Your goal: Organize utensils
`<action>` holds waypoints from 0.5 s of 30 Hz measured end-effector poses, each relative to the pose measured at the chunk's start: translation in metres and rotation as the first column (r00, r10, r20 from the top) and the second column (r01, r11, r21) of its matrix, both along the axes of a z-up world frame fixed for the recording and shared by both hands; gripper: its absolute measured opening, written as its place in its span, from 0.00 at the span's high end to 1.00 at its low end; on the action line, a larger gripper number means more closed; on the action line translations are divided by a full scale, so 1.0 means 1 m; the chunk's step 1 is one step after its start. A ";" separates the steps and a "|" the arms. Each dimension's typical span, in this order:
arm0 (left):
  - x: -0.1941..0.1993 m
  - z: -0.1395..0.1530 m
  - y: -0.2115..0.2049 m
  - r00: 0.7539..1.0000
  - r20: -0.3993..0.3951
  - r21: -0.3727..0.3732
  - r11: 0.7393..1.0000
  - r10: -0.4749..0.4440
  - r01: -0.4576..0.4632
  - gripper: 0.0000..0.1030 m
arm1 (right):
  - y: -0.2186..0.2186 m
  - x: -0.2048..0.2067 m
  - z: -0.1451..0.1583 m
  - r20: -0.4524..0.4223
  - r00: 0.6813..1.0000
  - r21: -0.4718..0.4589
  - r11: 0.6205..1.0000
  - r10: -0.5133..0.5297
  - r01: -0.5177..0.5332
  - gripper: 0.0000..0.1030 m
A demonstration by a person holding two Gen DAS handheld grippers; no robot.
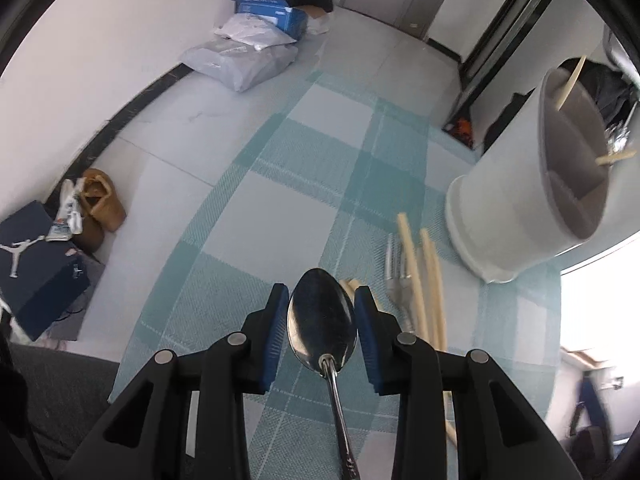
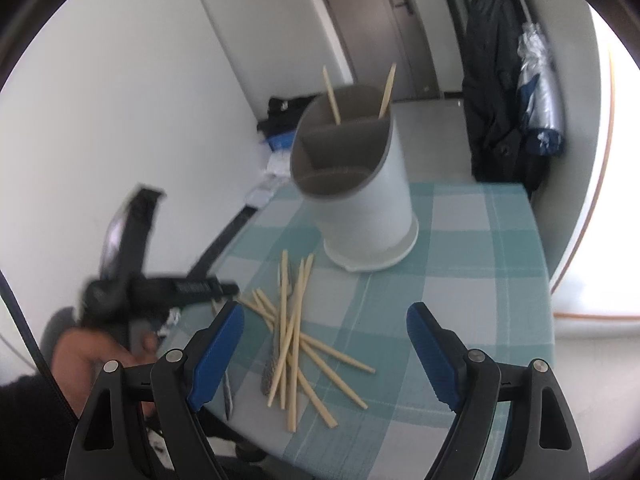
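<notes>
The left tool (image 1: 321, 300) grips a metal spoon (image 1: 321, 318): the bowl stands between the blue pads (image 1: 275, 332), which close against its edges, and the handle runs back toward the camera. It hangs above the surface (image 1: 280, 200), which wears a teal and white checked cloth.

The right tool (image 2: 325, 316) stands wide open with nothing between its pads, poised over a loose heap of pale wooden chopsticks (image 2: 294, 340) lying crossed on the cloth at the near middle. A metal utensil with a patterned handle (image 2: 267, 368) lies partly under that heap; what kind it is cannot be told from this view. In the left wrist view a fork (image 1: 394, 276) lies just beside some chopsticks.

Beyond the heap, farther along the surface, stands a white utensil holder (image 2: 360, 196) with a grey divided insert. Two chopsticks (image 2: 332, 92) lean upright in its far compartment. The person's left hand (image 2: 100, 352) shows blurred at the left.
</notes>
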State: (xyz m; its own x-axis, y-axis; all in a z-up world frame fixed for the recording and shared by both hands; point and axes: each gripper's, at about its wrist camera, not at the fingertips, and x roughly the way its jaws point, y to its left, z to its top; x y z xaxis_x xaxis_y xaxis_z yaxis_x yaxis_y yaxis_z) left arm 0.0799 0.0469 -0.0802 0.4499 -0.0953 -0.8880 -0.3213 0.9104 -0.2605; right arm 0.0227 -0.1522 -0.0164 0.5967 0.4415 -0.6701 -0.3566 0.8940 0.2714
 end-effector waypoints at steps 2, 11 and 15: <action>0.002 0.002 0.003 1.000 0.012 -0.023 1.000 -0.010 0.010 0.72 | 0.005 0.002 -0.005 -0.027 1.000 -0.009 1.000 0.011 -0.012 0.22; 0.002 0.016 0.026 0.993 0.118 -0.054 0.998 -0.022 0.029 0.72 | 0.046 0.029 -0.018 -0.131 0.987 -0.013 0.995 0.092 -0.095 0.46; 0.001 0.021 0.041 0.986 0.165 -0.110 0.994 -0.010 0.028 0.72 | 0.075 0.047 -0.031 -0.206 0.968 0.039 0.990 0.142 -0.137 0.55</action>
State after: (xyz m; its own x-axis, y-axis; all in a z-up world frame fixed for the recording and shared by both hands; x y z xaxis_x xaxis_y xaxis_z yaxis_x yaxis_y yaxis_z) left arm 0.0811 0.0878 -0.0597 0.5856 -0.1994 -0.7857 -0.2487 0.8784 -0.4082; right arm 0.0698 -0.0771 -0.0471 0.3770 0.5283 -0.7608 -0.4109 0.8315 0.3737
